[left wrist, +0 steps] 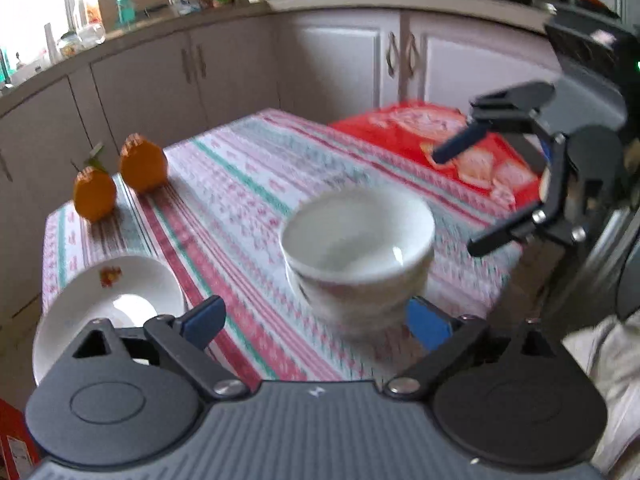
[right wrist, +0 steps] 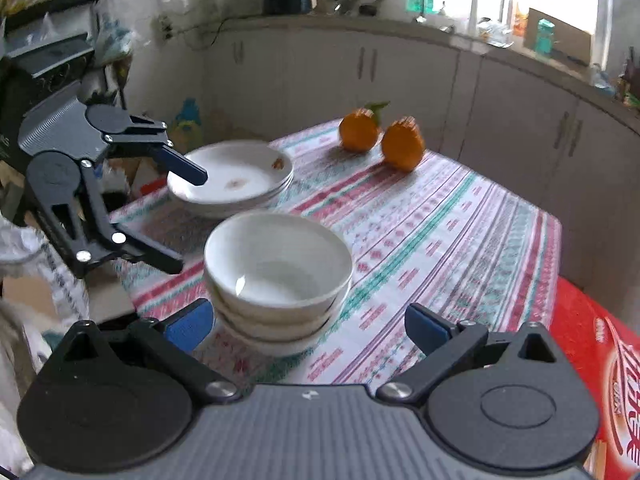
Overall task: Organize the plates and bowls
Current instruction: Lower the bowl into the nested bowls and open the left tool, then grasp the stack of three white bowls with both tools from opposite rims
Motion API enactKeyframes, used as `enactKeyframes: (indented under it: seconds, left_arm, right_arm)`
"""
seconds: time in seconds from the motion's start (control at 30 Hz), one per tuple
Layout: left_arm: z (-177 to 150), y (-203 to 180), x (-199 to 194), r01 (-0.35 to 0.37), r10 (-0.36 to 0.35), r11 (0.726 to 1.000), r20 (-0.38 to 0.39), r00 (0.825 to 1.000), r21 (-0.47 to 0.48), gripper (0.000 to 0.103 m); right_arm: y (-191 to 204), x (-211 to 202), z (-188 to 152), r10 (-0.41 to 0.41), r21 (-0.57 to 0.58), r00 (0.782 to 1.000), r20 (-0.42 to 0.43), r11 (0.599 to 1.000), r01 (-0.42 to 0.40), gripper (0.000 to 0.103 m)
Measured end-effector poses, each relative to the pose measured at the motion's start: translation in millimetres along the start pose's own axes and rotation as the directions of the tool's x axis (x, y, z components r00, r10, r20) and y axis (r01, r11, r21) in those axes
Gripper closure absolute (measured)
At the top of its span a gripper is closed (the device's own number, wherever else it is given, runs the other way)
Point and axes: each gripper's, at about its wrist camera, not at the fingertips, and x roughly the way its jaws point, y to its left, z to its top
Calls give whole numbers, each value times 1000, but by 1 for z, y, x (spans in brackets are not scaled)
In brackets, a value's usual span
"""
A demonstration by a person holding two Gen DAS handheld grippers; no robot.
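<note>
Both the left gripper [left wrist: 316,320] and right gripper [right wrist: 308,326] are held with jaws released around nothing, near the stacked white bowls [right wrist: 276,276] on the counter [right wrist: 440,232]; stacked plates [right wrist: 232,178] lie farther left.

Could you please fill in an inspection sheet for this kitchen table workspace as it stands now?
Surface: table under a striped red, green and white patterned tablecloth.
Job's things: stack of white ceramic bowls near the table's middle; stack of shallow white plates with a small floral print at one corner.
Clutter: two orange fruits by the far edge; red printed box beside the table.
Grippers: left claw open, empty; right claw open, empty; bowls sit in front of both.
Cables: a thin cord on the back wall.
Surroundings: pale cabinets, crowded countertop, bright window.
</note>
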Motion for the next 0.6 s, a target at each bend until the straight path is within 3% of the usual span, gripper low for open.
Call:
enactKeyframes:
  seconds: [0.27, 0.4, 0.6]
  left_arm:
    - [-20, -8, 45, 45, -42, 999, -91, 995, 30, 6]
    - [-25, -12, 60, 80, -76, 996, -123, 989, 29, 6]
    - [-29, -11, 71, 104, -98, 994, -155, 983, 26, 6]
  right_arm:
    - [9, 54, -15, -13, -59, 989, -145, 998, 5, 0]
    - [5, 73, -26, 13, -34, 978, -210, 999, -21, 0]
    - [-2, 81, -30, 56, 4, 969, -240, 998, -56, 0]
